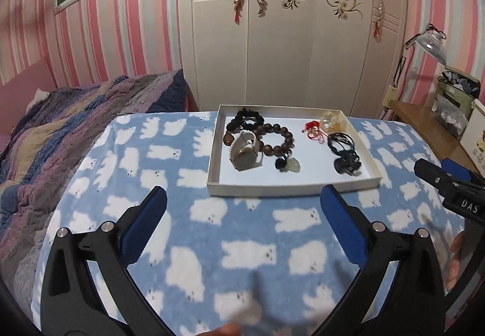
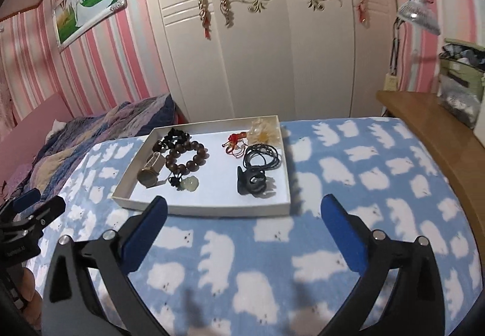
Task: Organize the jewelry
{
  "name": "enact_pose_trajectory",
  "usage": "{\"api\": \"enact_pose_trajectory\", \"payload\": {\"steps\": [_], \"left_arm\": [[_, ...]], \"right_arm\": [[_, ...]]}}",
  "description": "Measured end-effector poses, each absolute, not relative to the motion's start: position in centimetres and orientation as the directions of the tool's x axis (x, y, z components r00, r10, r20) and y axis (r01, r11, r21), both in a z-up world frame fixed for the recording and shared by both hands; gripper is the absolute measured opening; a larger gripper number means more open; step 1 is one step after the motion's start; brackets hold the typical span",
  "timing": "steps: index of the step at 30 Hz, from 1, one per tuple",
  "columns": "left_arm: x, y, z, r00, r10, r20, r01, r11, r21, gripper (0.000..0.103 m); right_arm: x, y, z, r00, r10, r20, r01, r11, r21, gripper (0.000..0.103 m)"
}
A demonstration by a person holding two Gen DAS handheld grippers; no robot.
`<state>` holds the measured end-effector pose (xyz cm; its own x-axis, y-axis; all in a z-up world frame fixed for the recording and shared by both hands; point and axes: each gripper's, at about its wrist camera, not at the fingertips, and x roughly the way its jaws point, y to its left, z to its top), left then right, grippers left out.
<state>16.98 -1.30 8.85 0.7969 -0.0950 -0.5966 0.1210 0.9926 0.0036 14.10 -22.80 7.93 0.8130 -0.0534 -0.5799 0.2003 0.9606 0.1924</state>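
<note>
- Left wrist view: left gripper (image 1: 242,202) fingers spread wide apart, nothing between them, hovering above a blue blanket (image 1: 188,233) with white bears.
- Right wrist view: right gripper (image 2: 244,211) fingers likewise wide apart and empty, over the same blanket.
- Just beyond the fingertips: shallow white tray (image 1: 291,186) on the blanket.
- Inside the tray: wristwatch (image 1: 245,154), brown bead bracelet (image 1: 277,139), pale jade pendant (image 1: 292,164), black cord necklace (image 1: 344,146), red string charm (image 1: 312,128).
- Behind: white wardrobe (image 1: 279,33), pink striped wall.

Each tool (image 1: 242,202) (black-armed, silver-screwed) carries blue pads (image 1: 145,224); one bears white lettering.
</note>
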Motion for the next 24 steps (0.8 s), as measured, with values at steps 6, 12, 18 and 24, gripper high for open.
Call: {"api": "enact_pose_trajectory", "payload": {"steps": [6,12,18,24], "left_arm": [[12.5,-1.6,8.0,0.826,-0.102,-0.554,0.118,0.993,-0.006,0.100],[11.3,-1.4,5.8,0.822,-0.059,-0.566,0.096,0.995,0.035,0.100],[11.7,-0.3,5.0,0.830,-0.049,-0.555,0.066,0.998,0.010,0.100],[12.0,-0.8,3.9,0.833,-0.037,-0.552,0.065,0.997,0.031,0.100]], "right_arm": [[10.7,-21.1,6.8,0.814,-0.122,-0.567,0.240,0.961,0.137,0.101],[9.8,-20.6,4.6,0.791,-0.155,-0.592,0.262,0.960,0.099,0.101],[9.3,-20.2,4.7,0.800,-0.219,-0.559,0.294,0.955,0.047,0.101],[9.2,-19.7,4.5,0.808,-0.232,-0.541,0.309,0.950,0.054,0.101]]}}
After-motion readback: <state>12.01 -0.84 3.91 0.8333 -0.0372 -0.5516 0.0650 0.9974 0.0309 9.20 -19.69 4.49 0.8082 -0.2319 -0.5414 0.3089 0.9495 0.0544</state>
